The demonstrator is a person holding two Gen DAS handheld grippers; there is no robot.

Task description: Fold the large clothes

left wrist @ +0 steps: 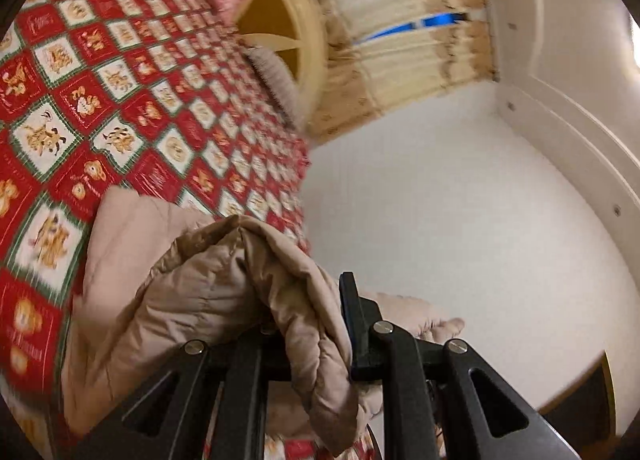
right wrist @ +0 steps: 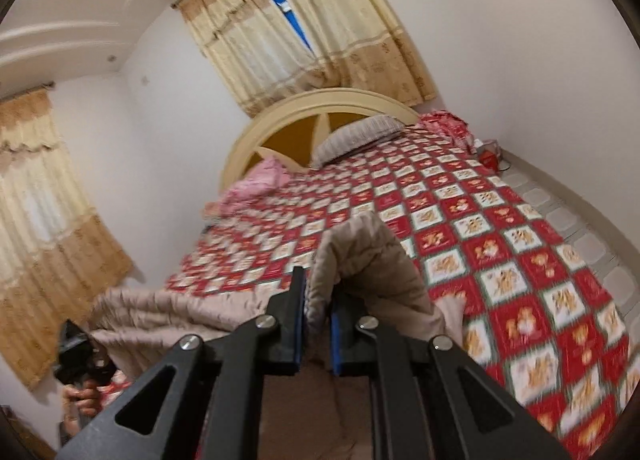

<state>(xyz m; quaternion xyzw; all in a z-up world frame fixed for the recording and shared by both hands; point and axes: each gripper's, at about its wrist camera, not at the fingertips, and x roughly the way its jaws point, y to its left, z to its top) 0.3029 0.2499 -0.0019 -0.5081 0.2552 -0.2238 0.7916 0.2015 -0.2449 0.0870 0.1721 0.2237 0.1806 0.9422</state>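
Jaws: left gripper (left wrist: 320, 324) and right gripper (right wrist: 318, 324) each clamp the beige quilted coat (right wrist: 360, 260).
Surface: red-and-white checkered bedspread (right wrist: 500, 244).
Room: arched headboard (right wrist: 280, 119), beige curtains (right wrist: 304, 47).
Writing: illegible.

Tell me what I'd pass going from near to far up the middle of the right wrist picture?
Black right gripper, jaws clamped on puffy beige quilted coat → red-and-white checked patterned bedspread → grey striped pillow → cream arched wooden headboard → beige patterned curtains.

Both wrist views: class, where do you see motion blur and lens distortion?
Left wrist view: the curtains and bedspread smear; the beige jacket stays sharper. Right wrist view: the bedspread blurs near the edge; the ceiling moulding bows.
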